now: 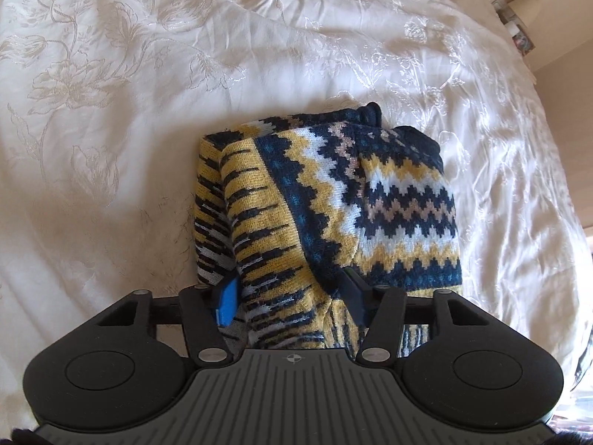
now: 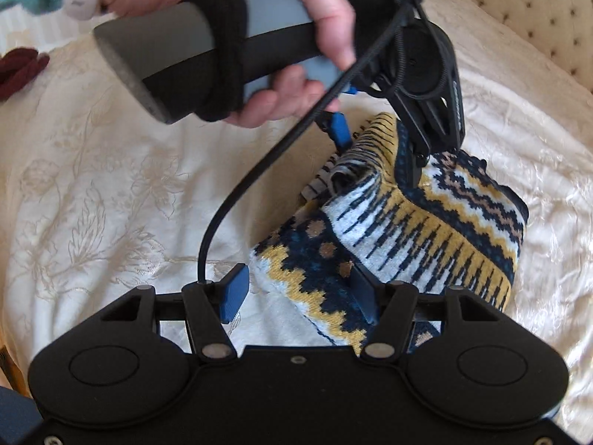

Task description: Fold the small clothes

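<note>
Sweater: I see a knitted sweater [image 1: 333,200] in navy, yellow and white zigzags, folded into a thick bundle on the bed, away from its edges
Bed: cream bedspread [image 1: 129,129] with a woven flower pattern, creased around the bundle; a tufted headboard [image 2: 533,11] stands at the far edge
Left gripper [image 1: 289,289]: my left jaws are clamped on a bunched fold at the near end of the sweater, knit filling the gap between the pads
Left hand [image 2: 259,37]: seen from the right wrist view, it grips the grey handle above the sweater, a white watch strap at the wrist
Right gripper [image 2: 296,296]: my right jaws stand apart, astride the sweater's lower corner; I cannot tell whether the pads press the knit
Other: a dark red cloth [image 2: 18,70] lies near the bed's far left edge
</note>
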`<state>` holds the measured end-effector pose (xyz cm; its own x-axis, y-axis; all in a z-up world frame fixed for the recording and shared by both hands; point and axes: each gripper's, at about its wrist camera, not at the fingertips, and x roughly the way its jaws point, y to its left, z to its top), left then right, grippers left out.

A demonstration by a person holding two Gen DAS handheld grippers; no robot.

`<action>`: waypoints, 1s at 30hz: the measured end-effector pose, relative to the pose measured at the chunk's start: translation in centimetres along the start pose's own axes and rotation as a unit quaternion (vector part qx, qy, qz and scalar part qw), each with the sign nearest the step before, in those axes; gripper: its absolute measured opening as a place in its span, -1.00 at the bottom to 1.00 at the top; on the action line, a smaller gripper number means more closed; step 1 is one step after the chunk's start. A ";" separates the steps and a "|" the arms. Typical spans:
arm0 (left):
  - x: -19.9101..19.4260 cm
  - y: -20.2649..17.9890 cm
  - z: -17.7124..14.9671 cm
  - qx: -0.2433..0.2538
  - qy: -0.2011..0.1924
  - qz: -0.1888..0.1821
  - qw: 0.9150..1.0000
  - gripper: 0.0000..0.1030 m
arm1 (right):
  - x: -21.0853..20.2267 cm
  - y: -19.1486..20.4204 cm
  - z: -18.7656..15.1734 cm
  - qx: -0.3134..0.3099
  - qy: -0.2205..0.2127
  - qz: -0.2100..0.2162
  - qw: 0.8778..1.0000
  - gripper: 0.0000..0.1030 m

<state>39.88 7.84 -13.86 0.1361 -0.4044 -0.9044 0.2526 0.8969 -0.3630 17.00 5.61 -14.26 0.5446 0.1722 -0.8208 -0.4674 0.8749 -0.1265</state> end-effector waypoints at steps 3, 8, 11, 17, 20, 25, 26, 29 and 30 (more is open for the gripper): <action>0.3 0.0 0.0 0.001 -0.008 -0.001 1.000 -0.61 | 0.9 0.7 -0.1 -0.030 0.009 -0.027 0.999 0.04; -2.2 -0.4 -0.3 0.015 -0.066 0.008 0.998 -0.82 | 0.3 -1.9 0.7 0.044 0.003 -0.009 0.999 -0.76; -4.0 0.1 -0.7 0.022 -0.101 0.021 0.994 -0.82 | -1.1 -2.4 1.4 0.056 -0.023 0.011 0.998 -0.76; -0.2 2.6 -0.7 0.010 -0.043 0.050 0.998 -0.63 | 2.7 -2.5 1.2 0.074 0.038 0.060 0.995 -0.53; -0.4 2.8 -1.0 0.010 -0.058 0.062 0.996 -0.37 | 2.5 -4.6 0.4 0.117 0.039 0.087 0.989 -0.22; -3.6 2.1 -1.4 0.025 -0.113 0.092 0.989 -0.13 | -0.9 -10.2 -1.6 0.186 -0.005 0.082 0.979 0.32; -4.4 1.7 -1.5 0.029 -0.128 0.097 0.987 -0.08 | -1.4 -11.3 -2.0 0.200 -0.011 0.076 0.977 0.36; -6.3 0.3 -2.0 0.035 -0.158 0.092 0.983 0.10 | -2.3 -14.9 -2.9 0.251 -0.022 0.054 0.966 0.58; -6.5 -0.1 -2.3 0.036 -0.163 0.090 0.982 0.14 | -2.3 -16.1 -3.2 0.271 -0.023 0.046 0.961 0.67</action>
<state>36.76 10.78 -8.42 0.4808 -0.2867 -0.8286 0.2626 0.9487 -0.1759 21.10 -10.33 -12.13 0.5550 0.2685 -0.7873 -0.0909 0.9604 0.2634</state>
